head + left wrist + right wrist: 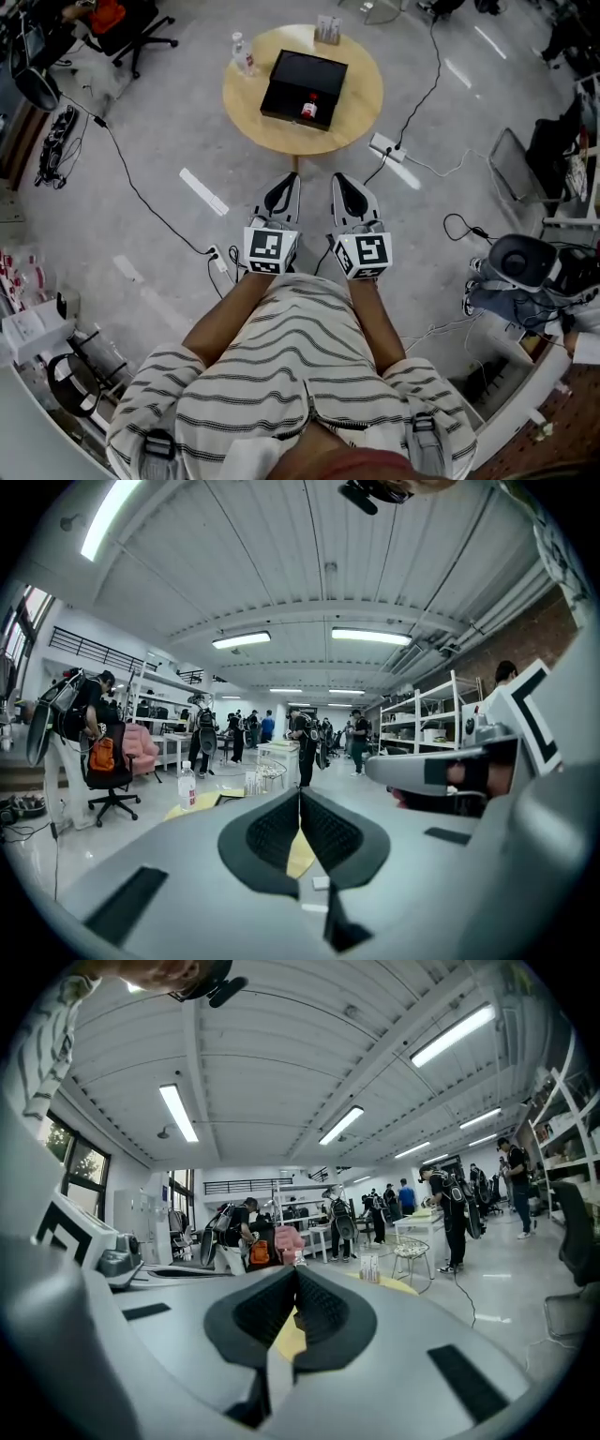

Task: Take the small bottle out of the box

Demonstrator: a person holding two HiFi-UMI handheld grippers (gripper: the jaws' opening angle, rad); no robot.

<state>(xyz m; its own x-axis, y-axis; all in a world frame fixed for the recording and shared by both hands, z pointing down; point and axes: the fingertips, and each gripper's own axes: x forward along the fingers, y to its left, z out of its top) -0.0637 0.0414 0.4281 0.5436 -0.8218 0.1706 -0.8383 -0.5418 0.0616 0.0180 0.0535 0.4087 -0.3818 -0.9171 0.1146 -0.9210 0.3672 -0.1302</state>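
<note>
1. The person is holding the left hand-held gripper (291,184) and the right hand-held gripper (343,182) side by side out in front of the body, over bare floor (169,141). Both are pointing towards the round surface (367,101) ahead.
2. Each hand-held gripper is showing its jaws pressed together with nothing between them, so both are coming in empty.
3. The small bottle (308,108) is sitting inside the open black box (298,73), at the box's near edge and a little right of its middle. The box is resting about mid-surface, well apart from both hand-held grippers.
4. The bottle is lying almost straight ahead, on a line running between the two, and looks a shade closer to the left one. I'd judge either could be taking it.
5. Its red end is pointing away from the person, but it is too small to tell whether it is standing or lying down.
6. A clear water bottle (243,54) is standing on the surface just beside the box's far left corner, clear of that line.
</note>
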